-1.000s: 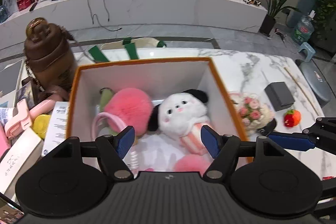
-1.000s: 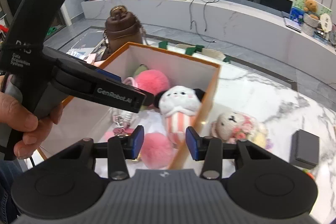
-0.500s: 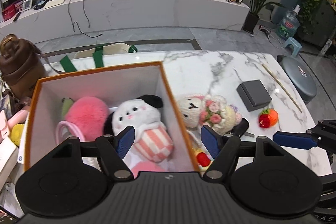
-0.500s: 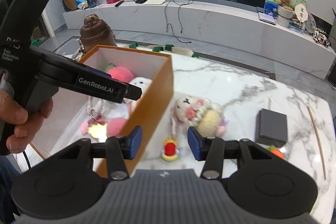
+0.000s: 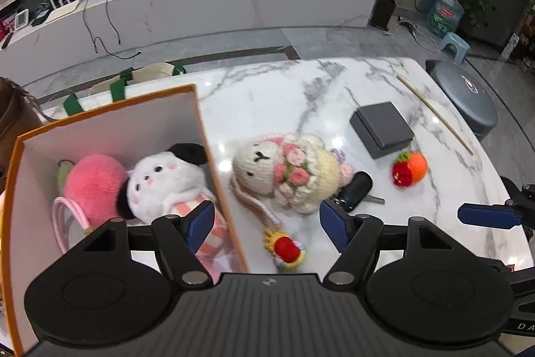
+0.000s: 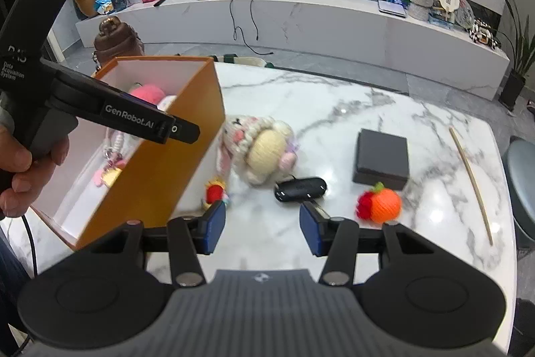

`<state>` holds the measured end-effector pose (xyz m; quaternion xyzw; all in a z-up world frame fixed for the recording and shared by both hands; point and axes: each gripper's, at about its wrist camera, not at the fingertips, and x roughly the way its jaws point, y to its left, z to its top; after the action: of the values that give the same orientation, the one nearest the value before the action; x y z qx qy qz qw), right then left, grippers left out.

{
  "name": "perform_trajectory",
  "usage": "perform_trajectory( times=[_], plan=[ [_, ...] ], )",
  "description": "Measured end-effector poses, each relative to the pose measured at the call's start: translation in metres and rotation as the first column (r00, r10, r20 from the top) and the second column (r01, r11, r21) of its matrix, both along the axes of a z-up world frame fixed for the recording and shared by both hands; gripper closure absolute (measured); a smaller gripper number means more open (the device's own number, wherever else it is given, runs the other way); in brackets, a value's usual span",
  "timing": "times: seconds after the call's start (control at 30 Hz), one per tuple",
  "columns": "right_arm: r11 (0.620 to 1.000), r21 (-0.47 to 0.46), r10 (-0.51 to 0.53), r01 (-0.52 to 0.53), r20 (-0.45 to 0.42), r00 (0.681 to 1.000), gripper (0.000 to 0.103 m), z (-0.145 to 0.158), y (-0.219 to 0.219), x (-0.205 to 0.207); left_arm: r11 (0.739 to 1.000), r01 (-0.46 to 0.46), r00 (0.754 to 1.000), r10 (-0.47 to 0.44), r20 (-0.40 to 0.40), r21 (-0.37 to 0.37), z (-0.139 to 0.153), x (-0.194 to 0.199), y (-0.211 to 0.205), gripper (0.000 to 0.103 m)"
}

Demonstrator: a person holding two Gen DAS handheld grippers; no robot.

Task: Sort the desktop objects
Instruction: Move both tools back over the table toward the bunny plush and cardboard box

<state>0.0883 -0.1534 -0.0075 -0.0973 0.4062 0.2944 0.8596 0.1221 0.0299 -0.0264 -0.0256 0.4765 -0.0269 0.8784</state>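
While both tools gape empty, the crocheted bunny (image 5: 284, 171) lies just ahead of the left tool (image 5: 267, 225), beside the orange box (image 5: 214, 163).

The tall orange cardboard box (image 6: 157, 156) is a wall on the white marble table (image 6: 351, 109). Just beside its right wall sit a knitted cream bunny doll (image 6: 257, 146) and a small red knitted charm (image 6: 214, 192). Farther right of the box, bare marble lies behind the dark grey square box (image 6: 382, 159).
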Motion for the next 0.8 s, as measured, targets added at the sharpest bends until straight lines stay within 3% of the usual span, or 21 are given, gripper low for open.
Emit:
perform_trajectory(
  times=[0.1, 0.37, 0.53, 0.63, 0.8],
  plan=[
    [1.000, -0.014, -0.001, 0.001, -0.009, 1.000, 0.050, -0.006, -0.007, -0.002, 1.000, -0.002, 1.000, 0.002, -0.006, 0.014, -0.002, 0.002, -0.007, 0.015],
    [0.999, -0.048, 0.002, -0.003, -0.027, 1.000, 0.048, -0.021, -0.017, -0.006, 0.998, -0.041, 0.999, 0.041, 0.003, 0.054, -0.001, 0.003, -0.013, 0.015],
    [0.999, -0.054, 0.000, -0.001, -0.023, 1.000, 0.047, -0.021, -0.020, -0.008, 0.988, -0.018, 0.998, 0.007, 0.068, 0.156, 0.014, -0.002, -0.023, 0.015],
    [0.998, -0.057, 0.003, -0.004, -0.022, 1.000, 0.047, -0.020, -0.021, -0.008, 0.990, 0.018, 0.995, -0.030, 0.091, 0.138, 0.022, 0.004, -0.026, 0.015],
    [0.997, -0.072, 0.001, -0.004, -0.033, 0.999, 0.045, -0.023, -0.023, -0.006, 0.990, 0.055, 0.996, -0.063, 0.059, 0.127, 0.014, 0.028, -0.035, 0.015]
  ],
)
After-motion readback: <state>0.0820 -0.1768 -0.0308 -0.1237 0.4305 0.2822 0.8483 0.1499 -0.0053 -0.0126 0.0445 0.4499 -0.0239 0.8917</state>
